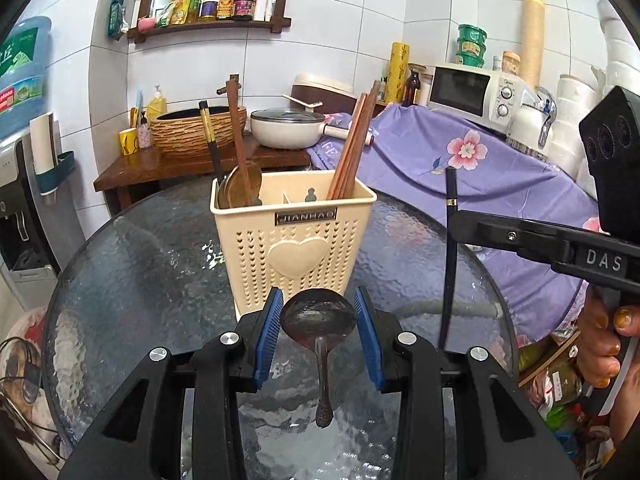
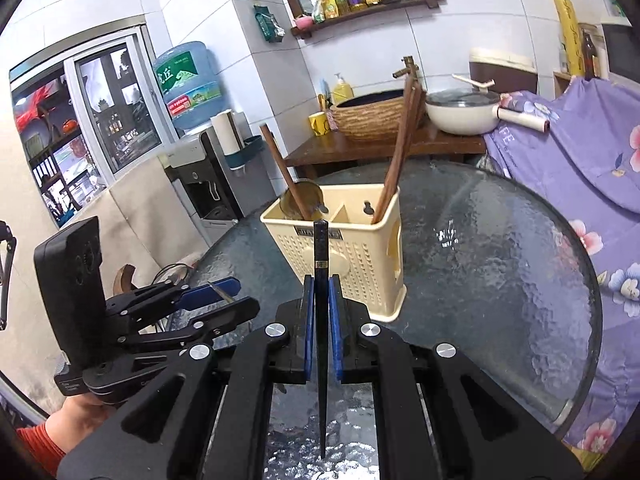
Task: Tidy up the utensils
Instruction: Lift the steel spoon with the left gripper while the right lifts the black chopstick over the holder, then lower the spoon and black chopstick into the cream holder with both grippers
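- A dark metal spoon (image 1: 318,322) is clamped by its bowl between the blue pads of the left tongs (image 1: 319,334), handle hanging down above the glass surface (image 1: 140,264).
- The cream utensil holder (image 1: 294,236) is seen just behind, with wooden chopsticks (image 1: 352,152) upright inside.
- A black chopstick (image 2: 321,320) is held upright by the right tongs (image 2: 321,328), closed narrowly.

My blue pads (image 1: 370,336) flank a dark spoon (image 1: 318,318), before a cream holder (image 1: 294,240) pierced with hearts, beside lilac flowered cloth (image 1: 460,160).
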Demonstrator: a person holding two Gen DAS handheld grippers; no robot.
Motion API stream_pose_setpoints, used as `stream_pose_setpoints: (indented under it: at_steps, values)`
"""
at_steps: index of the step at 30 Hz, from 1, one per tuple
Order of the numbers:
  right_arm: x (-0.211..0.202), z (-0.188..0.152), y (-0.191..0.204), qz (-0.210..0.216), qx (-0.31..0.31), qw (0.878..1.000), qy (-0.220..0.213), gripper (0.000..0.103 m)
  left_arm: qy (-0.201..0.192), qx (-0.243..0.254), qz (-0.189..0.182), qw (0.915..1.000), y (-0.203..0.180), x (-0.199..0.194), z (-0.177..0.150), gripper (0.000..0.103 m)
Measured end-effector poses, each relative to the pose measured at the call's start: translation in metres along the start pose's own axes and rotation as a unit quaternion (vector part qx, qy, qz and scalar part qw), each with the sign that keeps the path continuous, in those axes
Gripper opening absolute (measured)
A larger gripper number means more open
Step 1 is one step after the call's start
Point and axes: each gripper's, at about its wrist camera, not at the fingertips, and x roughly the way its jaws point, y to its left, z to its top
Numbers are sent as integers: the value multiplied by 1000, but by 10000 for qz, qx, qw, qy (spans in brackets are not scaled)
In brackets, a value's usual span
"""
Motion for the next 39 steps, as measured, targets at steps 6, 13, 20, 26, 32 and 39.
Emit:
stream_pose_setpoints:
  at_steps: [6,13,20,26,32,39]
  values:
    - [-13,26,11,178,-122,9996,-169,8,-259,-19,25,9997,4,-12,29,36]
    - [-36,89,26,235,-301,9979,-529,8,-817,-49,224,9964,14,-38,97,36]
    - [-52,159,42,-211,-564,9929,-1027,8,-1191,-232,403,9918,24,-42,159,36]
    - [-28,179,32,-850,-619,9874,-1179,8,-1166,-453,586,9904,26,-16,164,36]
    - [18,148,0,-982,-332,9918,-752,8,-1025,-580,750,9902,27,16,132,36]
    - [52,112,-20,-917,-88,9949,-400,8,-776,-591,848,9916,28,42,92,36]
